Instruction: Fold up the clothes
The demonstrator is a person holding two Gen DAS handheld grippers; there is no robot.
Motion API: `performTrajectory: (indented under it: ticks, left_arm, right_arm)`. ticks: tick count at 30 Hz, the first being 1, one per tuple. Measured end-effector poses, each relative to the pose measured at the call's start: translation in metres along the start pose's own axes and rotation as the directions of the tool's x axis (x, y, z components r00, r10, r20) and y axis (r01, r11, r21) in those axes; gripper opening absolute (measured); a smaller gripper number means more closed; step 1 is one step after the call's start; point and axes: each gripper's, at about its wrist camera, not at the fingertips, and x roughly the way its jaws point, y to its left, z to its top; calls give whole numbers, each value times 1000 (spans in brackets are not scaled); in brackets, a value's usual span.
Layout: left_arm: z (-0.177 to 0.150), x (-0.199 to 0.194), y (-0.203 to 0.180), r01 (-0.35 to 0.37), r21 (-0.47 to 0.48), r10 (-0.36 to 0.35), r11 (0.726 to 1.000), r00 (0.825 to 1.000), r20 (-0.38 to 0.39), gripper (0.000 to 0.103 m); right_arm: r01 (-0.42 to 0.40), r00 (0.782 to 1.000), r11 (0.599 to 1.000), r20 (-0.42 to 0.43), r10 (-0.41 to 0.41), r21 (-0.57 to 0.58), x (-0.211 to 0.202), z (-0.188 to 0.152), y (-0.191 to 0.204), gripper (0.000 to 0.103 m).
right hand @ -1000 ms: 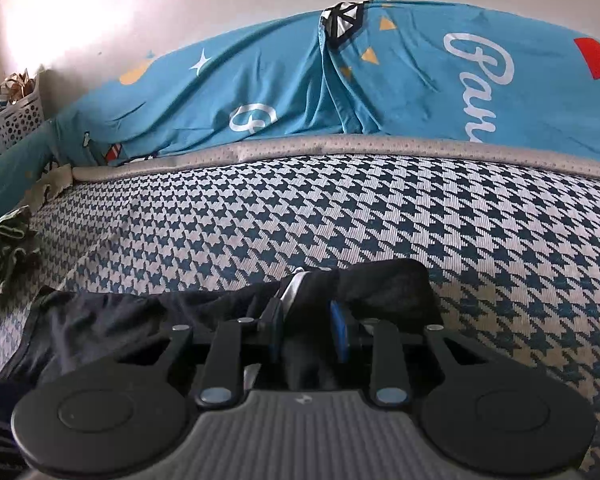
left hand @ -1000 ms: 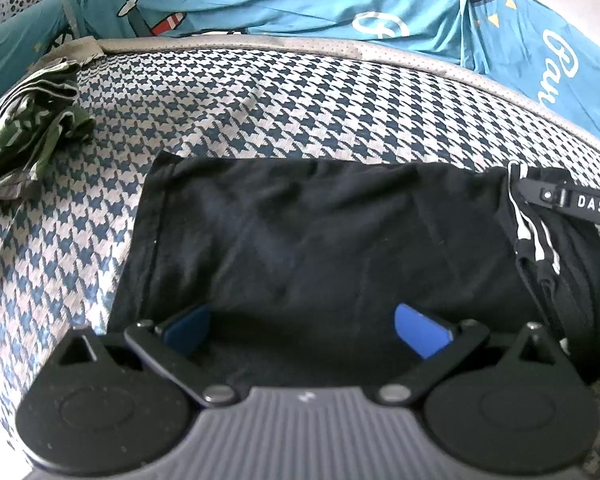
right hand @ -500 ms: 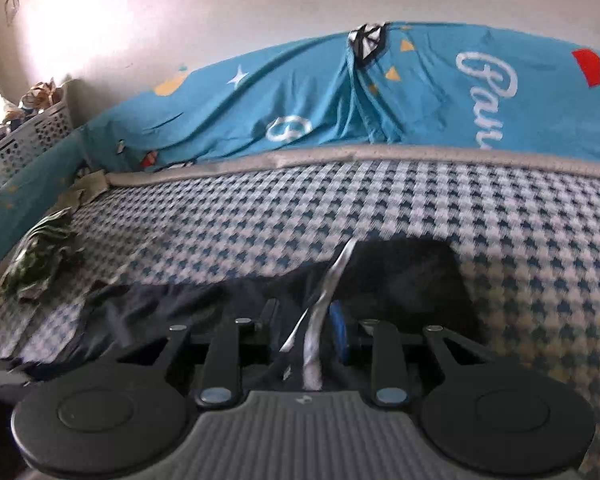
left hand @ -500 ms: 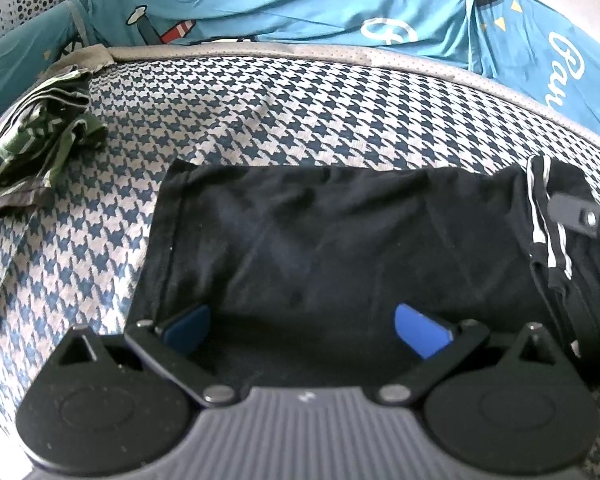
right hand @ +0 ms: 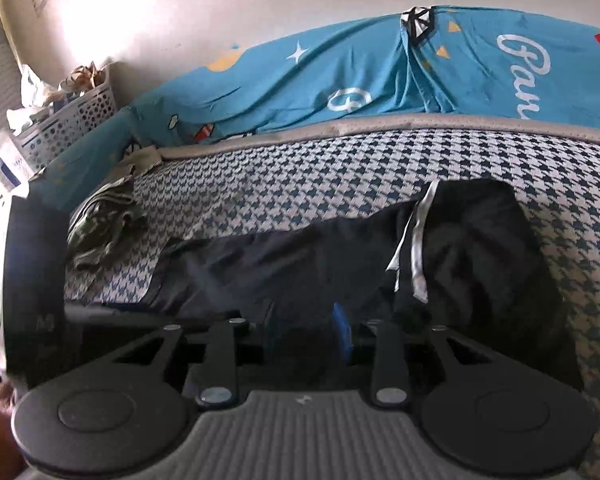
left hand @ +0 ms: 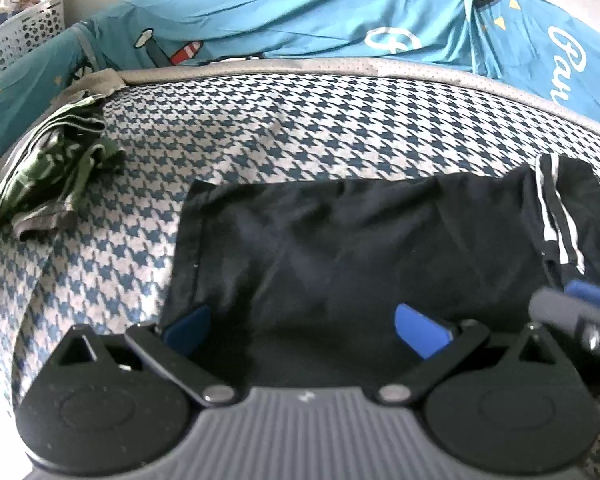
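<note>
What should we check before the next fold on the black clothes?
1. Left tool open over the black garment: ok.
2. Right tool jaws opening, dark cloth between them: gripped or not, cannot tell.
3. Striped end folded flat: not ok, bunched.
4. Garment's left edge lying straight: ok.
5. Green striped clothes apart from the black garment: ok.
6. Checked mattress beyond the garment free: ok.

Your left gripper (left hand: 304, 322): grey ribbed housing, two black round discs with triangular cut-outs, black link arms on silver pivot screws, blue finger pads (left hand: 420, 330). Your right gripper (right hand: 306, 334): same grey ribbed body, black discs, silver screws, blue pads (right hand: 342, 330), small white mark at centre.
</note>
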Motion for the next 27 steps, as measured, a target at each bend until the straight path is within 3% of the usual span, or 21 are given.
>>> performTrajectory:
  ticks: [11,17,23,27]
  left_arm:
    - [-2,2,16,-29,-26,29,999,1000,-3,103]
    - [-5,1,21,-22,-31,23,999,1000,15,102]
    - [-7,0,27,-4,-37,5,999,1000,22,85]
    - [-7,-2,30,4,-29,-3,1000,999,34,61]
  right_arm:
    - [-16,997,999,-75,13,-47,12,-19,13,33]
    - [-39,997,997,-72,34,-72,15,-24,19,45]
    - [-58,995,995,-81,51,-86,16,-28,22,49]
    - [-74,995,993,-80,66,-97,15,-29,24,49]
